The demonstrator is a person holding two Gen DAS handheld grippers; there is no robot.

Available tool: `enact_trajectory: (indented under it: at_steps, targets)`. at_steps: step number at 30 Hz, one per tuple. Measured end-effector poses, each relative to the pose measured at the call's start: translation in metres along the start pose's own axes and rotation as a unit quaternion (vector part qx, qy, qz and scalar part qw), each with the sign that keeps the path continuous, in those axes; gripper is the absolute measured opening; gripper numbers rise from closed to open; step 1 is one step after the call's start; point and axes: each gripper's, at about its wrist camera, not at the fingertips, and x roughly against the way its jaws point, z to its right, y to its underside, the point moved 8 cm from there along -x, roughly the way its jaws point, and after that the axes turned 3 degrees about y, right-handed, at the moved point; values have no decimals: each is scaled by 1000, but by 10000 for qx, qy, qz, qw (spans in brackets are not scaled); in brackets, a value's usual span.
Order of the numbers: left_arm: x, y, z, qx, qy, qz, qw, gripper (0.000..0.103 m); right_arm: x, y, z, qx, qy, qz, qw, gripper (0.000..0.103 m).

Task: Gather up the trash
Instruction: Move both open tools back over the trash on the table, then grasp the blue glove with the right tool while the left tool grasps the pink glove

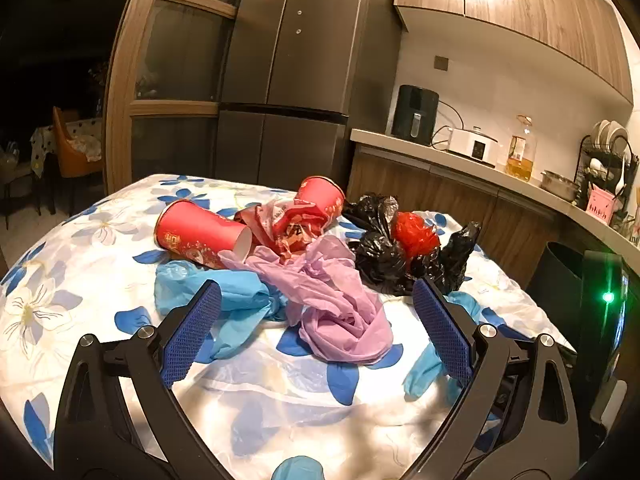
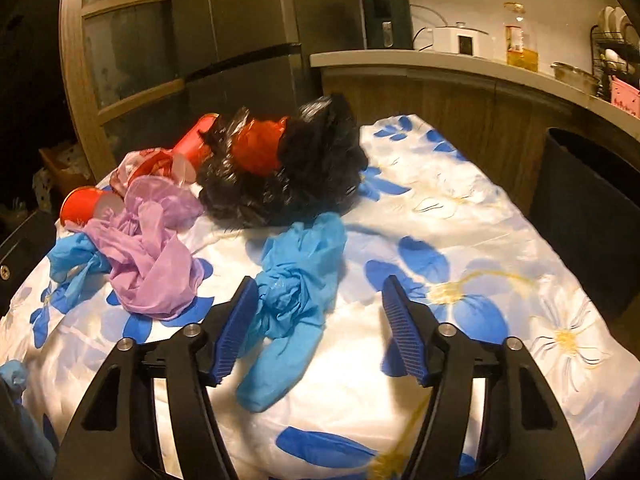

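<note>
I see the table under a white cloth with blue flowers (image 2: 460, 216), and all the trash lies on this cloth. At the right side of the table stands a dark round bin (image 2: 592, 216), apart from the trash.

The biggest piece is the crumpled black plastic bag (image 2: 320, 172) with a red plastic bag (image 2: 256, 148) pressed into its top. To its left lies a crumpled lilac plastic bag (image 1: 340, 304), touching a pale blue plastic bag (image 1: 240, 292) on its left. Behind them two red paper cups lie on their sides: one red paper cup (image 1: 200, 236) at the left, the other red cup (image 1: 322, 196) further back, with a torn red wrapper (image 1: 288, 228) between them.

My left gripper (image 1: 316, 320) stands wide open above the lilac bag and holds nothing.

My right gripper (image 2: 316, 316) is partly open. A light blue rubber glove (image 2: 292, 292) lies between its jaws; the left pad is just beside the glove, the right pad (image 2: 400, 328) is clearly apart, so nothing is gripped.
</note>
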Motion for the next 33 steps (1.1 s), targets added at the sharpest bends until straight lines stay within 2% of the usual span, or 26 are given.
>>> enact_trajectory:
  at_steps: [3,5,8,10,13,18,24,26,28,30,33]
  targets:
    - [-5,2,4,0,58,-43,10000,91,-3,3,-8,134,-137,-64,9998,41]
    - [-9,4,6,-6,97,-88,9999,88,-3,5,-14,229,-230,-85,9994,23]
    - [-14,5,9,31,193,-172,9997,76,0,8,-20,371,-286,-56,9989,12]
    - [-18,7,11,43,260,-256,9993,60,2,8,-20,357,-336,-35,9988,10]
    - [-27,11,14,73,269,-422,9987,47,10,6,-14,252,-384,26,9989,8]
    - [-52,20,19,236,302,-870,9955,44,29,0,-4,68,-412,183,9990,7]
    - [-75,36,25,161,187,-1353,9905,37,48,-9,4,28,-407,365,9985,7]
    - [-80,40,25,147,169,-1504,9884,30,51,-10,5,26,-394,384,9985,7]
    - [-83,45,25,138,177,-1640,9862,17,51,-10,7,10,-381,380,9986,7]
    - [-84,47,24,155,249,-1673,9855,11,51,-10,7,7,-376,363,9986,7]
    - [-79,46,25,279,512,-1599,9854,8,54,-11,9,3,-361,376,9986,7]
